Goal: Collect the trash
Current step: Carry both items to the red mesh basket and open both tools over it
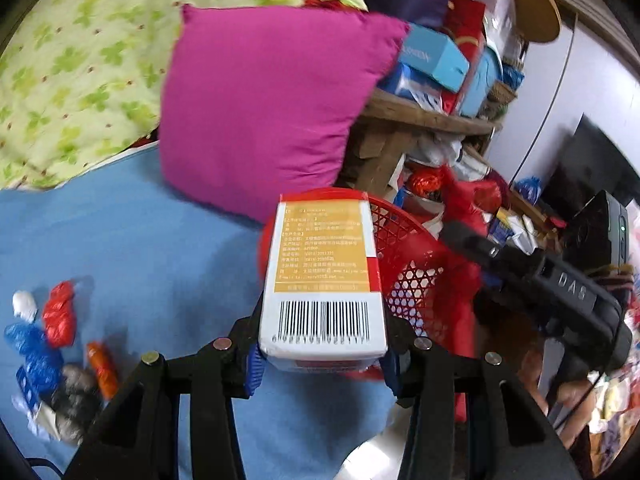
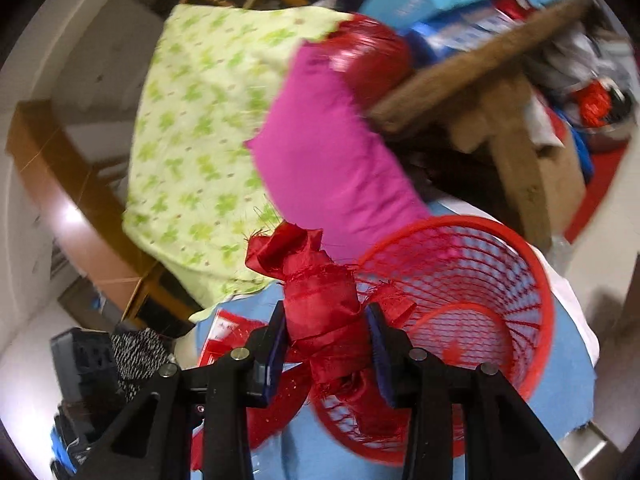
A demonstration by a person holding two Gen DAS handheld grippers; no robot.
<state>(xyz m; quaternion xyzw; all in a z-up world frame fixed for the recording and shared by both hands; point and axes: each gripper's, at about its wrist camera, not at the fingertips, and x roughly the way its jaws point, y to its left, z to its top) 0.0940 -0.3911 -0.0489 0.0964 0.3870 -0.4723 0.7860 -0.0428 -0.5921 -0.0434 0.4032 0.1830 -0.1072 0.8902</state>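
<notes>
My left gripper (image 1: 322,356) is shut on a white and orange carton (image 1: 324,280) with a barcode, held above the blue sheet (image 1: 140,248) just left of the red mesh basket (image 1: 416,276). My right gripper (image 2: 326,344) is shut on a bundle of red frayed cloth (image 2: 316,292), held over the near left rim of the same red mesh basket (image 2: 460,312). The right gripper's black body (image 1: 552,292) shows at the right of the left wrist view. A small heap of crumpled red, blue, white and orange wrappers (image 1: 56,344) lies on the sheet at the left.
A magenta pillow (image 1: 264,104) and a green-patterned quilt (image 1: 80,60) lie behind the basket. A wooden table (image 1: 424,116) piled with blue and red boxes stands at the right, with clutter beneath it. A flat red packet (image 2: 224,332) lies on the sheet.
</notes>
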